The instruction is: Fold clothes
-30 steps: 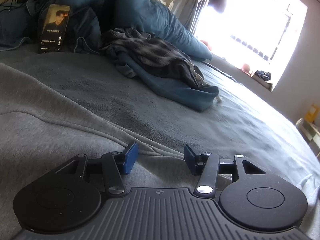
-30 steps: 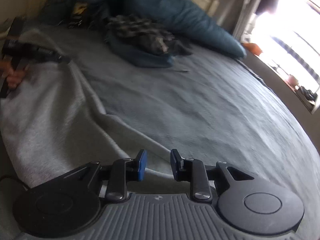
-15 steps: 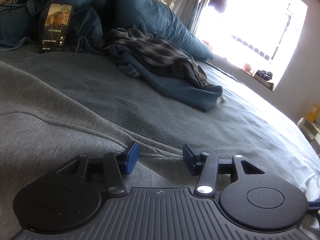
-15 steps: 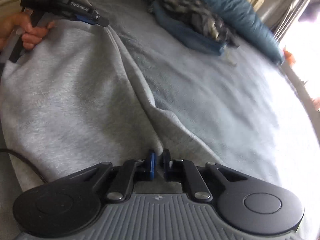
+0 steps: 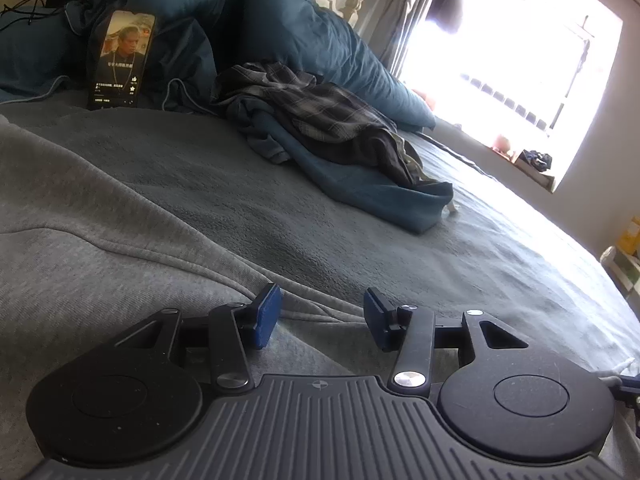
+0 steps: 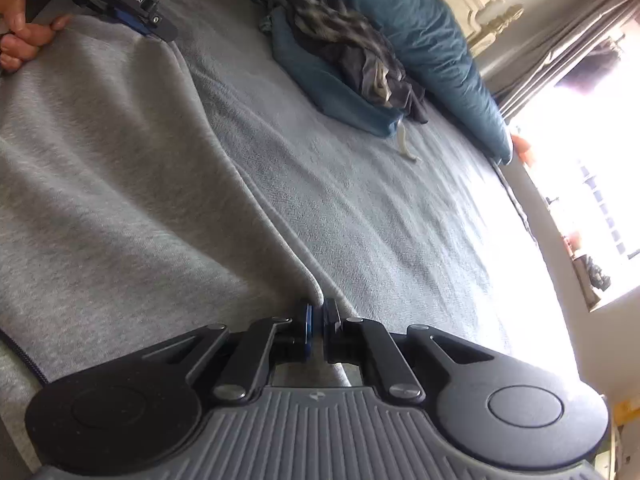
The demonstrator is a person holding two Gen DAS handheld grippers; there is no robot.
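Note:
A grey sweatshirt (image 5: 88, 264) lies spread on the bed, with its hem running under my left gripper (image 5: 322, 316). That gripper is open, its blue pads resting low over the fabric with nothing pinched between them. In the right wrist view my right gripper (image 6: 316, 320) is shut on the grey sweatshirt (image 6: 100, 160) at a corner of its edge, and the cloth rises in folds from there. The left gripper (image 6: 158, 30) shows at the top left of that view, held by a hand (image 6: 24, 40) on the far part of the same garment.
A crumpled pile of a plaid shirt (image 5: 320, 112) on a blue garment (image 5: 384, 196) lies further up the bed. A phone (image 5: 120, 60) leans on the blue duvet (image 5: 280, 28). The grey bedspread (image 6: 380, 208) stretches to a bright window (image 5: 512, 60) at right.
My right gripper has gone from open to shut on the sweatshirt's edge and has tilted, pulling the cloth up. The left gripper has stayed open and nearly still.

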